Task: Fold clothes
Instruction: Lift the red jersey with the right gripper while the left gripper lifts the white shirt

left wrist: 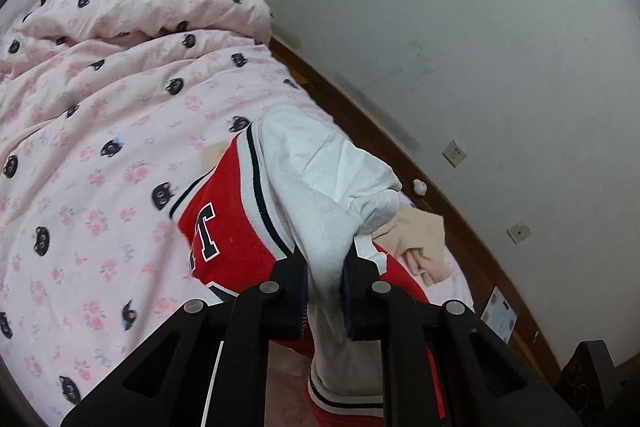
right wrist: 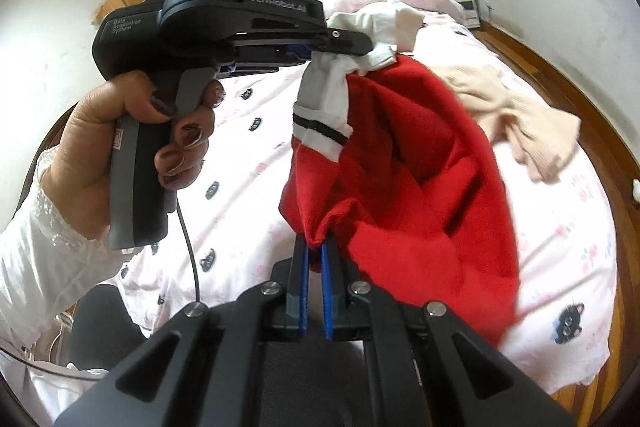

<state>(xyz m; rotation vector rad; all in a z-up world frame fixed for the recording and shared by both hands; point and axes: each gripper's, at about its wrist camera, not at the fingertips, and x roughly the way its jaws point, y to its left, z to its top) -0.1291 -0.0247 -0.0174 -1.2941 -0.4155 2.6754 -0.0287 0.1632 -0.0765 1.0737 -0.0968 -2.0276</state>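
We see a red jacket (right wrist: 420,187) with white sleeves lifted above the bed (left wrist: 100,155), stretched between our two grippers. Its body is plain red knit on the side facing the right wrist view; the other side shows a large white letter outlined in black, and white rib trim with black stripes along the hem and cuff. The left gripper (left wrist: 325,279) has its fingers pinched narrow on a bunch of the white sleeve (left wrist: 316,187) fabric, which spills out above and below the pads. From the right wrist view that same left gripper (right wrist: 370,47) sits high, held by a hand (right wrist: 132,143) in a white lace cuff, the white cloth gathered at its tip. The right gripper (right wrist: 314,251) has its blue-padded fingers nearly together, nipping a red fold of the jacket's edge. Beyond the jacket, a pale peach garment (right wrist: 516,115) lies crumpled on the pink cat-print duvet (right wrist: 560,267), near the bed's wall side.
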